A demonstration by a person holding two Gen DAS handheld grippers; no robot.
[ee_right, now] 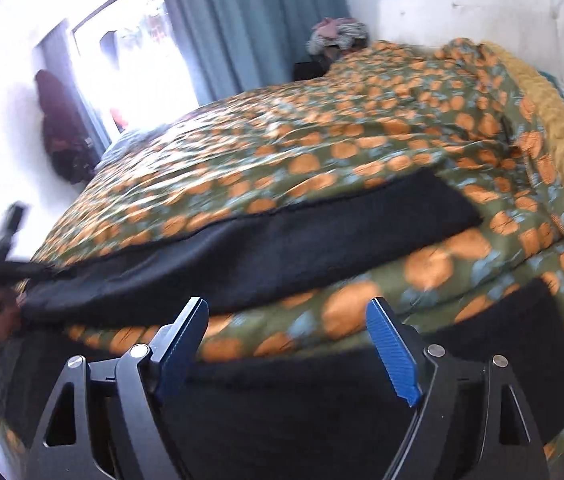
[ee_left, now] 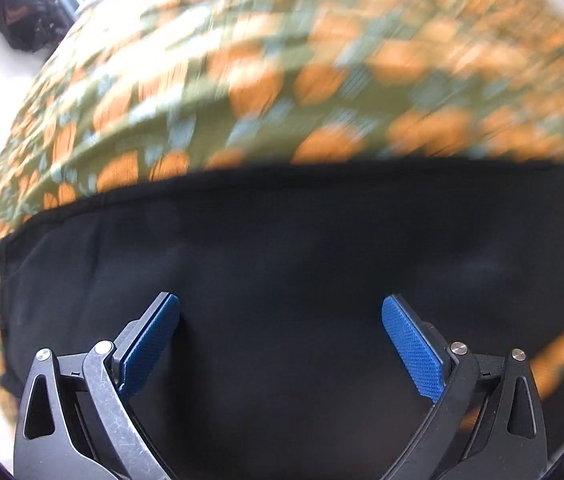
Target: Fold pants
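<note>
The black pants (ee_right: 282,248) lie spread on a bed with an orange-and-green patterned cover (ee_right: 322,140). One leg stretches across the bed's middle, the other part (ee_right: 302,408) lies at the near edge. My right gripper (ee_right: 286,316) is open and empty, just above the near part. In the left wrist view the pants (ee_left: 282,260) fill the lower half. My left gripper (ee_left: 280,312) is open and empty, close over the black cloth. The other hand-held gripper (ee_right: 2,240) shows blurred at the far left by the pants' end.
A yellow blanket (ee_right: 562,152) lies along the bed's right side. A teal curtain (ee_right: 250,20) and a bright window (ee_right: 122,60) stand behind the bed. A pile of clothes (ee_right: 338,34) sits on a dark stand at the back.
</note>
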